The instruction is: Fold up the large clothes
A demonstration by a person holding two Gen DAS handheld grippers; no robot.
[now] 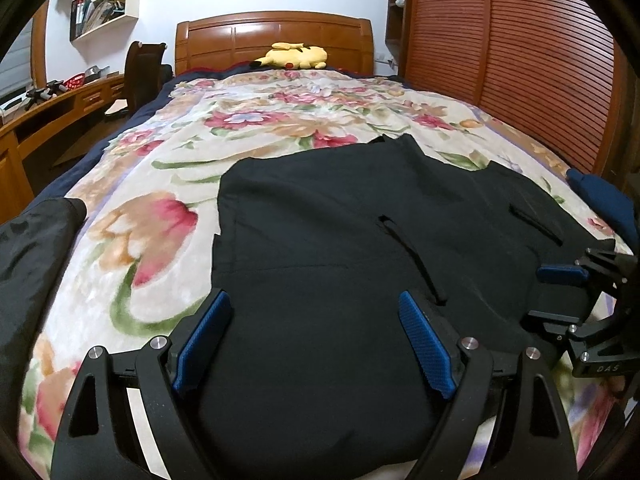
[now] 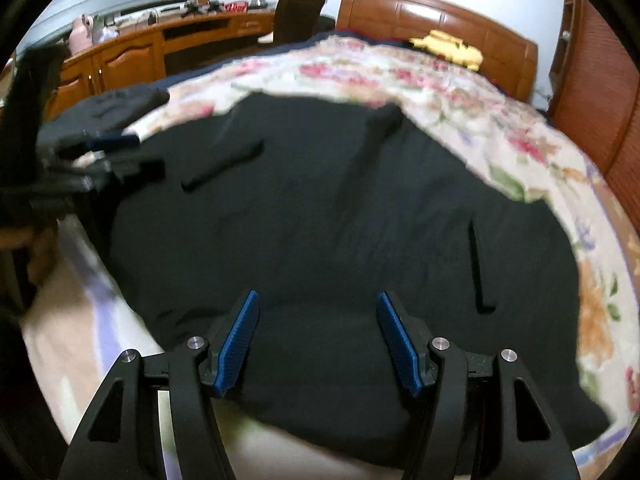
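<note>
A large black garment [image 1: 340, 240] lies spread flat on the floral bedspread [image 1: 160, 184]; it also fills the right wrist view [image 2: 320, 220]. My left gripper [image 1: 314, 308] is open and empty, its blue pads over the garment's near edge. My right gripper [image 2: 316, 304] is open and empty over the near edge as well; it shows in the left wrist view [image 1: 560, 292] at the garment's right side. The left gripper shows blurred in the right wrist view [image 2: 112, 156] at the left. Slit pockets [image 1: 412, 256] show on the cloth.
A yellow plush toy [image 1: 294, 56] lies by the wooden headboard [image 1: 272, 36]. A wooden slatted wall [image 1: 520, 60] runs along the bed's right. A desk [image 1: 60, 108] and chair [image 1: 142, 68] stand left. Another dark garment [image 1: 28, 248] lies at the bed's left edge; a blue cloth [image 1: 600, 196] at the right.
</note>
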